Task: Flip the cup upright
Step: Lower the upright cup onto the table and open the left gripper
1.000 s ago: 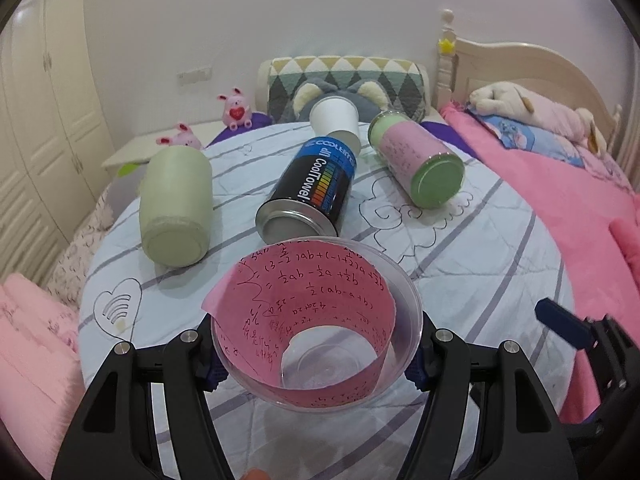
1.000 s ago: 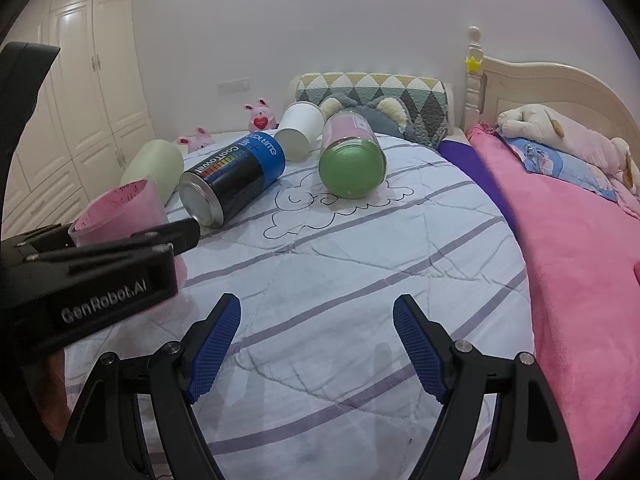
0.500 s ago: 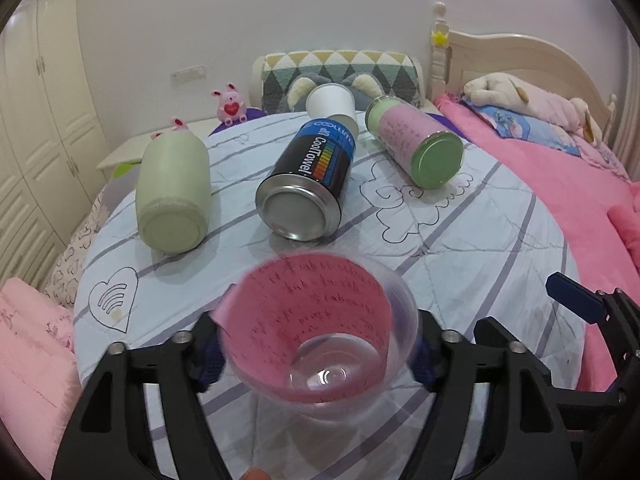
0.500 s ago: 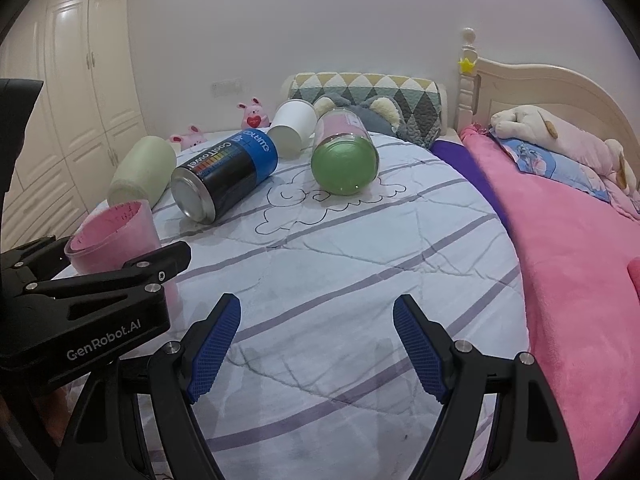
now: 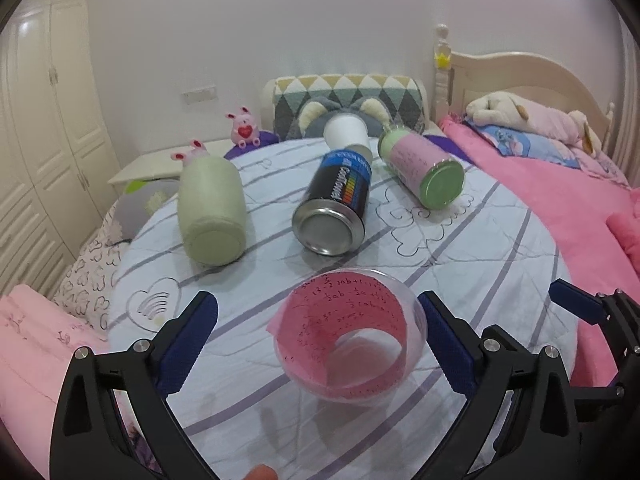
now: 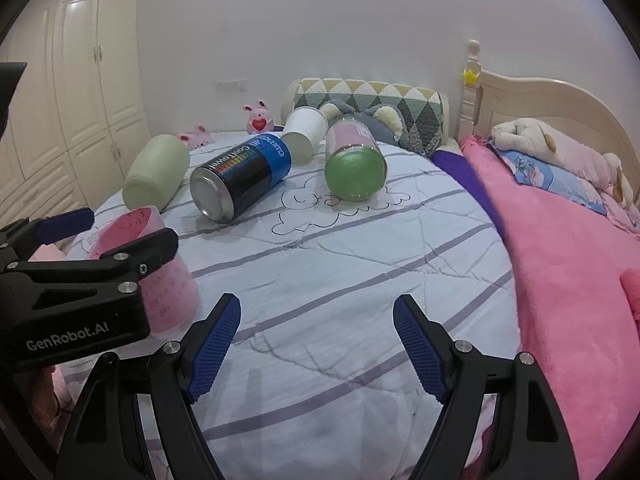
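A clear plastic cup (image 5: 350, 334) lined with pink written-on paper stands upright on the round quilted table, mouth up. My left gripper (image 5: 318, 338) is open, its blue pads apart on either side of the cup and not touching it. In the right wrist view the cup (image 6: 160, 276) stands at the left, partly behind the left gripper's black finger. My right gripper (image 6: 316, 344) is open and empty over the table's near part.
Lying on their sides further back: a pale green cylinder (image 5: 210, 210), a black and blue can (image 5: 334, 208), a pink jar with green lid (image 5: 424, 172) and a white paper cup (image 5: 346, 134). A pink bed (image 6: 568, 248) lies to the right.
My left gripper has opened and let go of the cup, which now stands on the table. The right gripper has stayed open and nearly still.
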Demonstrator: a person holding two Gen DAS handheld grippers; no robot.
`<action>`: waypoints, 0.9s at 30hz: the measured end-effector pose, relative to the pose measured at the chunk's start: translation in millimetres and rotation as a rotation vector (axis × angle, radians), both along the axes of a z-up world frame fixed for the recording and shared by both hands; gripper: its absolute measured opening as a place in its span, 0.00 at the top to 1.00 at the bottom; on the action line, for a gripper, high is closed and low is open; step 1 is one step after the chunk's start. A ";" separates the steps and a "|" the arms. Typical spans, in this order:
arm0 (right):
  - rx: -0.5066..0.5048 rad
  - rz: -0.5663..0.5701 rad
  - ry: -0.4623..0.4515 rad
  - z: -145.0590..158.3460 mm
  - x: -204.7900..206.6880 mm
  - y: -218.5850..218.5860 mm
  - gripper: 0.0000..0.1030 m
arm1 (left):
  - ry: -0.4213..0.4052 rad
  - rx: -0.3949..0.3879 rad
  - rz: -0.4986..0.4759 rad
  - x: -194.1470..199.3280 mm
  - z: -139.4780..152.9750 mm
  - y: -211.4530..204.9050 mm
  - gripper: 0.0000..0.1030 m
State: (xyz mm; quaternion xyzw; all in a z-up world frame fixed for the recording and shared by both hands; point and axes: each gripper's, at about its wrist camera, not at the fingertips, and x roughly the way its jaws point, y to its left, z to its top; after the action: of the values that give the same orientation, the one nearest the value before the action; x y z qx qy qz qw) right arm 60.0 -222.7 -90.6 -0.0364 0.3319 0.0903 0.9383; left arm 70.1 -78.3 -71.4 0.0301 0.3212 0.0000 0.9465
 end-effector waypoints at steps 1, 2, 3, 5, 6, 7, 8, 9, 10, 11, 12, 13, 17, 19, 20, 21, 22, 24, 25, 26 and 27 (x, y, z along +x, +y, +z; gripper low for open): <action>-0.007 0.001 -0.004 3.1 -3.4 1.8 0.22 | -0.009 -0.001 0.000 -3.2 3.2 1.8 0.03; -0.010 0.002 -0.014 6.9 -7.2 3.3 0.22 | -0.020 -0.002 0.001 -8.5 7.6 4.7 0.03; -0.012 0.002 -0.023 10.4 -10.6 4.5 0.22 | -0.026 -0.001 0.000 -12.1 10.9 6.4 0.03; -0.011 0.003 -0.039 18.4 -17.6 6.6 0.22 | -0.042 0.001 0.000 -20.9 18.5 11.1 0.02; -0.014 0.005 -0.051 23.8 -22.6 8.1 0.22 | -0.056 0.001 0.002 -27.5 24.0 14.6 0.02; -0.018 0.004 -0.059 26.8 -25.6 9.2 0.22 | -0.061 0.001 0.005 -30.2 27.1 16.2 0.01; -0.022 0.001 -0.071 31.4 -29.9 10.3 0.22 | -0.073 -0.003 0.006 -35.6 31.2 19.1 0.01; -0.025 -0.001 -0.083 35.5 -33.8 11.1 0.22 | -0.091 -0.012 0.006 -42.5 36.5 23.2 0.01; -0.025 -0.003 -0.092 38.7 -36.6 11.8 0.22 | -0.100 -0.016 0.009 -46.9 40.3 25.8 0.00; -0.024 -0.006 -0.104 42.6 -40.5 12.6 0.22 | -0.106 -0.020 0.009 -49.9 42.5 27.9 0.00; -0.023 -0.007 -0.114 46.0 -44.2 13.6 0.22 | -0.117 -0.031 0.004 -55.2 46.4 31.1 0.00; -0.022 -0.007 -0.119 48.4 -45.8 14.5 0.22 | -0.123 -0.036 0.000 -59.1 48.7 32.8 0.00; -0.028 -0.013 -0.147 58.2 -57.6 19.2 0.22 | -0.140 -0.037 -0.012 -72.6 56.9 37.7 0.00; -0.029 -0.016 -0.162 63.2 -63.7 21.8 0.22 | -0.145 -0.041 -0.022 -79.9 60.1 40.0 0.00; -0.027 -0.016 -0.167 65.5 -66.4 22.8 0.22 | -0.152 -0.044 -0.024 -84.1 62.0 41.7 0.00; -0.023 -0.014 -0.177 68.6 -70.4 24.1 0.22 | -0.153 -0.044 -0.024 -87.9 63.0 42.0 0.00; -0.021 -0.013 -0.183 70.7 -72.5 24.9 0.22 | -0.154 -0.046 -0.028 -90.3 64.1 42.0 0.00; -0.020 -0.014 -0.197 75.2 -77.8 26.7 0.22 | -0.162 -0.054 -0.033 -95.9 67.2 44.5 0.00; -0.022 -0.015 -0.203 77.1 -79.7 28.0 0.22 | -0.165 -0.055 -0.034 -98.0 68.6 45.6 0.00; -0.026 -0.017 -0.208 78.5 -81.5 29.2 0.22 | -0.171 -0.056 -0.035 -100.2 69.8 47.0 0.00; -0.028 -0.017 -0.215 80.5 -83.7 30.4 0.22 | -0.174 -0.056 -0.034 -101.5 70.9 47.6 0.00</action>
State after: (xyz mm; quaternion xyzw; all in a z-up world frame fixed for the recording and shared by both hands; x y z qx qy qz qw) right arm -23.8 -192.3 -10.2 -0.0560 0.2308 0.0731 0.9686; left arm -31.4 -30.7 -0.5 0.0090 0.2371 -0.0227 0.9712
